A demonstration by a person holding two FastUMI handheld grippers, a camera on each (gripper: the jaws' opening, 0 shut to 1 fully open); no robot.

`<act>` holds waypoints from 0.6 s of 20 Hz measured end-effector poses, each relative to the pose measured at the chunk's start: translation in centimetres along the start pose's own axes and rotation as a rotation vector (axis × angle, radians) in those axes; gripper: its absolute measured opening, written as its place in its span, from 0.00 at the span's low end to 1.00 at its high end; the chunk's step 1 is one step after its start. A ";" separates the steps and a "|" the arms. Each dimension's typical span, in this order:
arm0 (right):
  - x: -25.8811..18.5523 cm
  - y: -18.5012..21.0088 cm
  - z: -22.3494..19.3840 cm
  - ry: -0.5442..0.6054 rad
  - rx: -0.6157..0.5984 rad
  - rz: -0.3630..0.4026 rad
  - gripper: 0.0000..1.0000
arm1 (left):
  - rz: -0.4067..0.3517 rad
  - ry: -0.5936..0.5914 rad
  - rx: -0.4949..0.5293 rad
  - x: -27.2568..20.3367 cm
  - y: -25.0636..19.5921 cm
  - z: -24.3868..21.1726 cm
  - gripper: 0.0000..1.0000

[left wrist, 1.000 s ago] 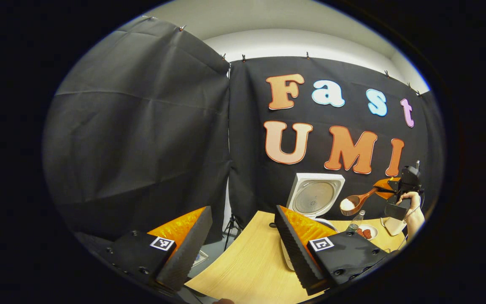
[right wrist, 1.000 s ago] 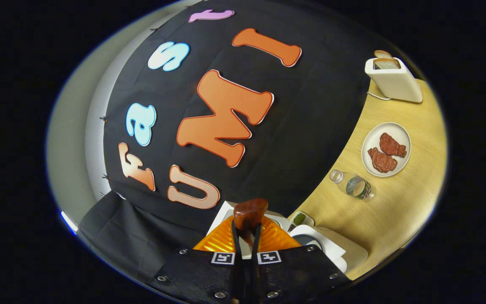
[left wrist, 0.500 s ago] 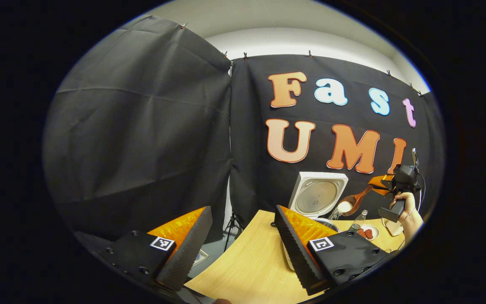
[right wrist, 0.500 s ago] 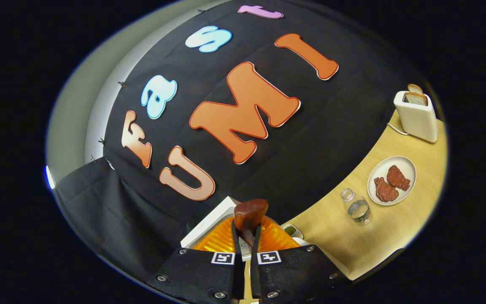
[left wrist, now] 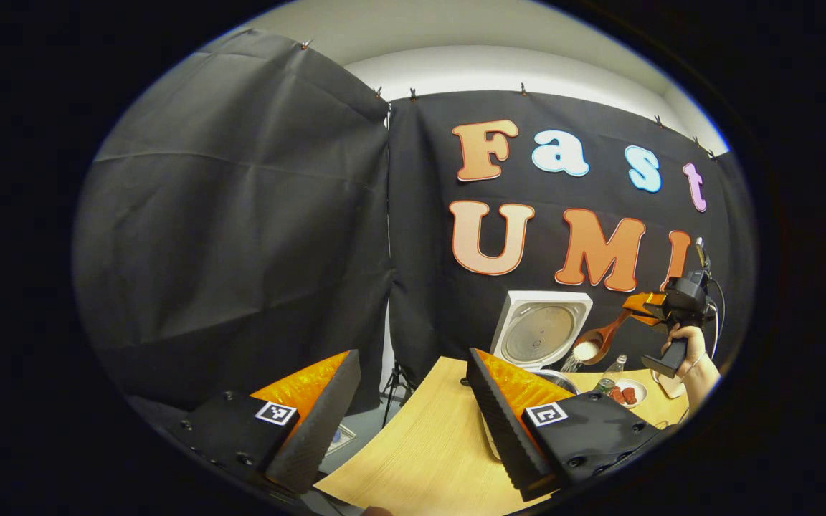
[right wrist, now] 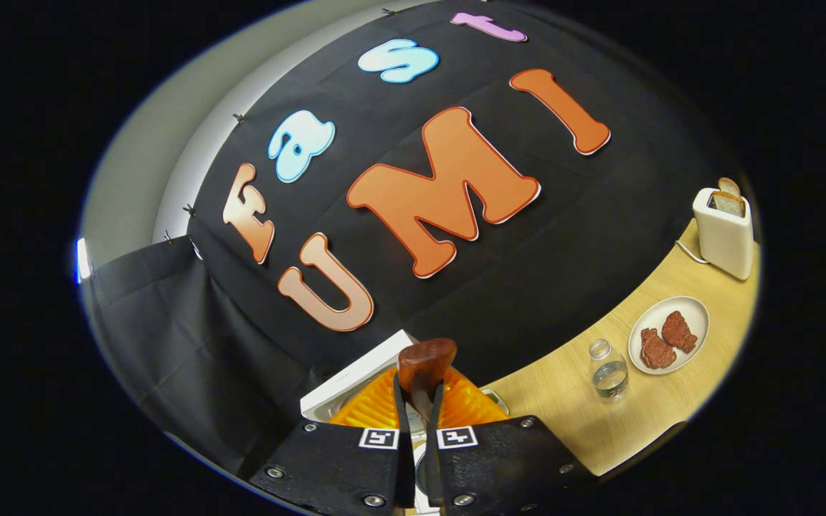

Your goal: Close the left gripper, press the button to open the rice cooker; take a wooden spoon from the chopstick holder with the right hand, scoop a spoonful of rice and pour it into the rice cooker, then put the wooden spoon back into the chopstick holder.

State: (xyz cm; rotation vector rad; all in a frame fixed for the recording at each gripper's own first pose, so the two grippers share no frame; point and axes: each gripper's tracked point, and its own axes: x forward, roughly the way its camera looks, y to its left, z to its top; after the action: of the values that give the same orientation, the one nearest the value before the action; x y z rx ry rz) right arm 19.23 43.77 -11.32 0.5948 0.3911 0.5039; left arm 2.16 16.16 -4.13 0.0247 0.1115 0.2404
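Rice spills from the tilted wooden spoon (left wrist: 601, 339) into the open rice cooker (left wrist: 538, 337), just below the right gripper (right wrist: 418, 401), whose fingers pinch the spoon's handle. The left gripper (left wrist: 409, 416) idles wide apart and empty beside the table (left wrist: 420, 451). Once the pour ends, the spoon likely needs levelling and carrying back to the chopstick holder.

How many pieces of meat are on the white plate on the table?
2. Both lie on the white plate in the right gripper view: one piece of meat nearer the glass bottle, the other beside it, toward the toaster. Nothing seems hidden beneath them.
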 end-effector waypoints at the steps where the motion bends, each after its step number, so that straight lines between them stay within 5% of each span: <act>1: 0.0 0.2 0.1 -0.001 -0.012 0.003 0.05 | -0.001 -0.002 0.001 0.0 -0.1 0.1 1.00; 12: 0.2 1.1 -0.1 -0.003 -0.111 0.035 0.05 | -0.012 0.008 -0.015 0.5 -0.8 -0.5 1.00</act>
State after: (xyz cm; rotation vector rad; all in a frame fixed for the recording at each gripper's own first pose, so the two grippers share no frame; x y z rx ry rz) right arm 19.01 44.72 -10.79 0.4953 0.3482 0.5549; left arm 2.82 15.53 -4.71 0.0083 0.1177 0.2295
